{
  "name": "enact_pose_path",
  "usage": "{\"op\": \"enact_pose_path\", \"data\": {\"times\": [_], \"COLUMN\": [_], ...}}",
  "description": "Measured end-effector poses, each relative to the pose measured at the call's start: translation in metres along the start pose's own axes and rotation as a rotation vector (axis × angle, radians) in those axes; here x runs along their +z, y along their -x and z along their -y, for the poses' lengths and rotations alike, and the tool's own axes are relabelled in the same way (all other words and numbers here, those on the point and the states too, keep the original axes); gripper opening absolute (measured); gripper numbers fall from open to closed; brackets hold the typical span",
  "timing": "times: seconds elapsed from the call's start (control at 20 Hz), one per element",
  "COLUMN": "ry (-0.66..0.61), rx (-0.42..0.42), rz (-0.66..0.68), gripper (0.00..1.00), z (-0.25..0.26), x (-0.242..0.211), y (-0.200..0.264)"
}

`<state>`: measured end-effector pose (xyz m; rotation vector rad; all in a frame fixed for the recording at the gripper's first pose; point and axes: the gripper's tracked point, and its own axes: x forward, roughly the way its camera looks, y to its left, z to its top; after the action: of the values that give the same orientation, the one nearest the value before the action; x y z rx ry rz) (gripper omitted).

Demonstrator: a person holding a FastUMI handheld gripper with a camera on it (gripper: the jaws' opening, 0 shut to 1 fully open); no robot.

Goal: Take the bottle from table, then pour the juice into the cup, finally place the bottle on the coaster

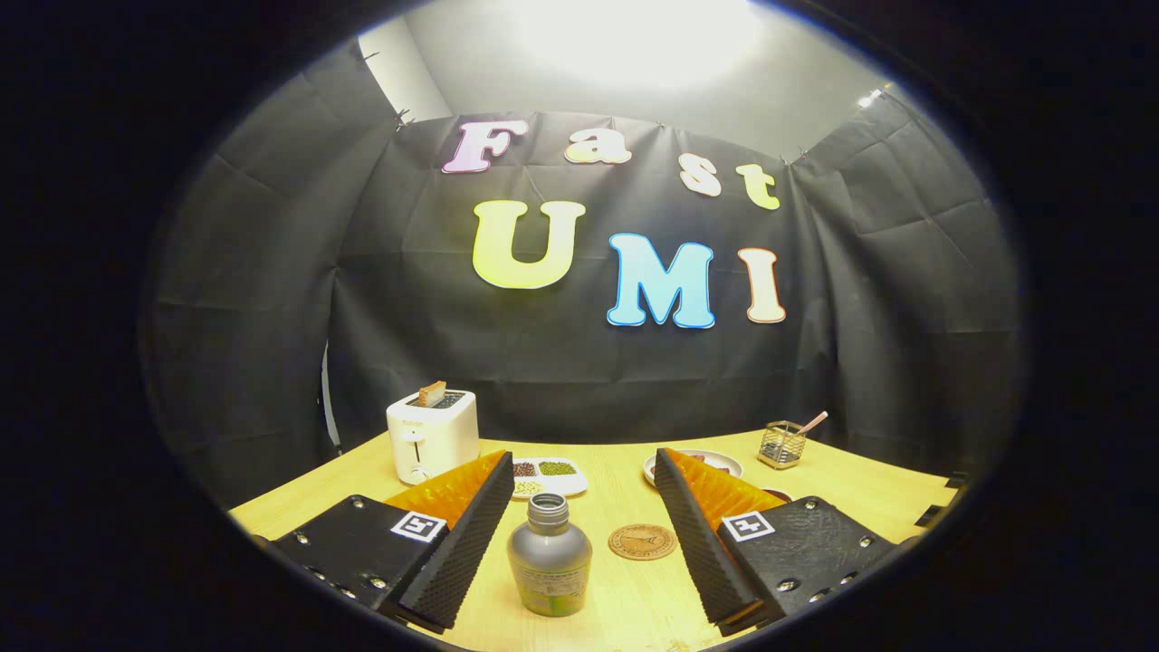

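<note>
A small grey bottle (549, 555) with a green label stands upright on the wooden table (625, 598), between my two fingers and nearer the left one. My gripper (579, 475) is open wide, and neither finger touches the bottle. A round cork coaster (642, 541) lies flat just to the right of the bottle and a little farther away, also between the fingers. A dark rim (777, 494) peeks out behind the right finger; I cannot tell whether it is the cup.
A white toaster (432, 436) with a slice of toast stands at the back left. A white divided dish of beans (546, 474) and a white plate (694, 464) lie beyond the fingertips. A wire basket (782, 444) with a stick in it stands at the back right.
</note>
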<state>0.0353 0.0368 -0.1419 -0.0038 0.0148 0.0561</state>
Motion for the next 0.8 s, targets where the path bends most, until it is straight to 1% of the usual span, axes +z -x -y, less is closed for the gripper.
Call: {"op": "enact_pose_path", "data": {"times": [0.2, 0.35, 0.6, 0.8], "ry": [-0.014, -0.016, -0.009, 0.027], "rx": [0.024, 0.059, 0.081, 0.093], "rz": [-0.019, -0.021, -0.071, -0.098], "gripper": [0.96, 0.95, 0.96, 0.96], "z": [-0.005, -0.014, -0.022, -0.027], "x": [-0.028, -0.045, -0.083, -0.105], "y": [-0.009, -0.015, -0.027, -0.032]}}
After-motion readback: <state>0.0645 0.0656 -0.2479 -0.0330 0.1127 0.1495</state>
